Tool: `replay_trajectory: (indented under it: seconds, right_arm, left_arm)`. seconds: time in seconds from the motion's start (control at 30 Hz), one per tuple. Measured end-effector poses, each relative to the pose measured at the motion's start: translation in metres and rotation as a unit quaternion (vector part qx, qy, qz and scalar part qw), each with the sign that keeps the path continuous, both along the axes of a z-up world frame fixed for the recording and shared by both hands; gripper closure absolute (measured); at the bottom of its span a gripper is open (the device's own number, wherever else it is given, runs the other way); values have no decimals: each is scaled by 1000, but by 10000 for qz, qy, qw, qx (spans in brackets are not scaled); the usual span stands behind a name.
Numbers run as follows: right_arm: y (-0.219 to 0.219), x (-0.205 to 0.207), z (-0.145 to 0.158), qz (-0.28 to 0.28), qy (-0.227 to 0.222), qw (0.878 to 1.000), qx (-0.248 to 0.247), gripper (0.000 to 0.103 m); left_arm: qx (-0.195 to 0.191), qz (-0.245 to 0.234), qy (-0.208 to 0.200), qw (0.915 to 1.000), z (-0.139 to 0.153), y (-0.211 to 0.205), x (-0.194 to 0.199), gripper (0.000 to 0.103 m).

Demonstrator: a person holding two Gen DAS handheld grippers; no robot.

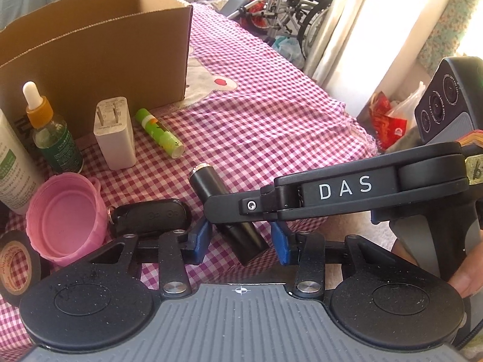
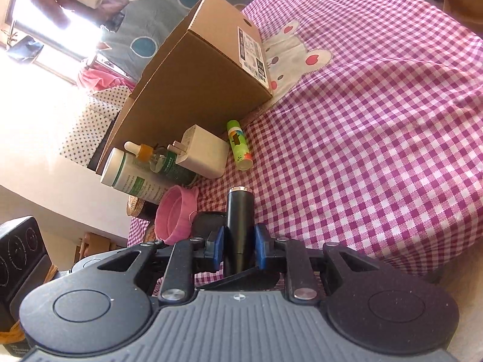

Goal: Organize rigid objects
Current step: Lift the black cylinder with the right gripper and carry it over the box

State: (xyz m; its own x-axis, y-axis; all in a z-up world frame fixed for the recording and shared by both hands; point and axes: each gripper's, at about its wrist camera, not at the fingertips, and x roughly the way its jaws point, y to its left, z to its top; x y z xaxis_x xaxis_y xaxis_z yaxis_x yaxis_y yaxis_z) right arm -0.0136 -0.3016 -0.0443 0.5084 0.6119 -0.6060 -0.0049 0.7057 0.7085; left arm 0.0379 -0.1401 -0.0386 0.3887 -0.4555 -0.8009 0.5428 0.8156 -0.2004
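Observation:
A black cylinder with a silver end (image 1: 208, 184) (image 2: 239, 220) lies on the pink checked cloth (image 1: 256, 114). My right gripper (image 2: 239, 242) has its blue pads against both sides of the cylinder; its finger reaches across the left wrist view (image 1: 238, 208). My left gripper (image 1: 241, 238) is open, its blue pads on either side of the cylinder's near end without touching. Behind stand a white charger (image 1: 113, 134), a green tube (image 1: 160, 134), a dropper bottle (image 1: 52, 138), a pink cup (image 1: 65, 220) and a black key fob (image 1: 151, 215).
An open cardboard box (image 1: 99, 51) (image 2: 205, 69) stands behind the row of items. A white bottle (image 1: 12, 169) and a tape roll (image 1: 16, 265) are at the left edge. The cloth's edge drops off on the right, with a wheelchair (image 1: 286, 3) beyond.

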Motion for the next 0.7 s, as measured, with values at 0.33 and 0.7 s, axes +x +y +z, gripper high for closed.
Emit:
replay_trajectory:
  seconds: [0.33,0.7]
  right_arm:
    - [24,-6,58,105,-804,9966,-137,79]
    - [83,47,154,785,-1911,9782,-229,79]
  left_arm:
    - [-117,153,-800,9966,49,16,-19,60]
    - [-64,757,-1765,9814,133,57,6,60]
